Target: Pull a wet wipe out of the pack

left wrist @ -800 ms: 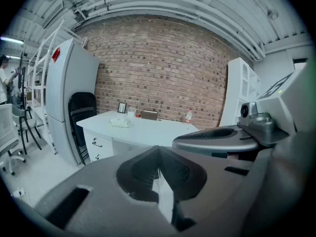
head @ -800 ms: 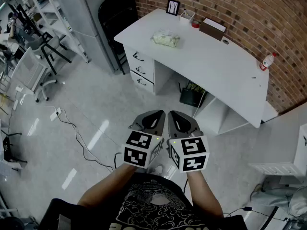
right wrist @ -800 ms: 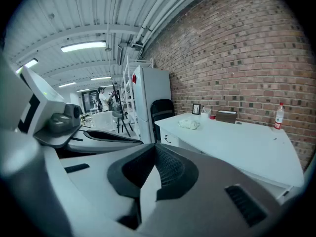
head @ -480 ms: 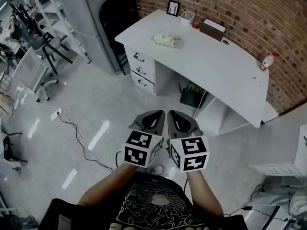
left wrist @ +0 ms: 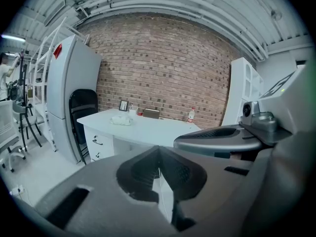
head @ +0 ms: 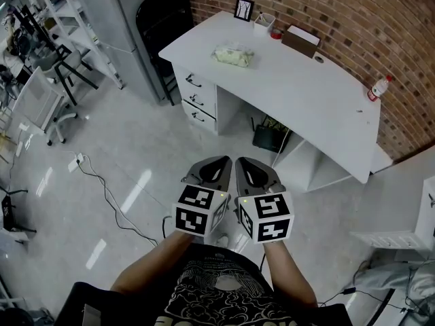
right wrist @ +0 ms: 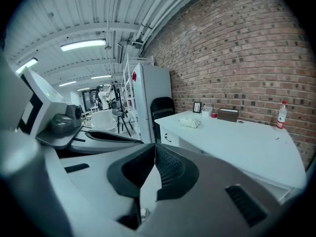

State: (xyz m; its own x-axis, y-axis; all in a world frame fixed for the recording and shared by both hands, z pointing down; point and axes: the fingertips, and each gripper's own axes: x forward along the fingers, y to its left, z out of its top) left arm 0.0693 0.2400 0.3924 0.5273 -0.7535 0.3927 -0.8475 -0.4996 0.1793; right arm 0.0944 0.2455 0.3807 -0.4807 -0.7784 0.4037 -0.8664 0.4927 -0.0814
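Wet wipe pack point(head: 234, 56) is sitting on the white desk point(head: 319, 107), toward its far left end, lying flat with nothing touching it. Just past it, along the brick wall point(head: 353, 19), there's a small picture frame point(head: 244, 9), a white cup point(head: 264, 24) and a brown box point(head: 300, 41). Way over at the desk's right end is a plastic bottle point(head: 378, 87) with a red cap. A black chair point(head: 163, 19) is parked left of the desk, next to a tall grey cabinet point(head: 115, 5). Under the desk there's a black box point(head: 270, 138) on the floor, and a cable point(head: 109, 195) trails across the floor on the left. Both claws are side by side, close in to the person's body and well apart from the desk and the pack. The left gripper point(head: 212, 172) has its jaws pressed together with nothing between them. The right gripper point(head: 257, 174) is the same deal, closed up and empty.
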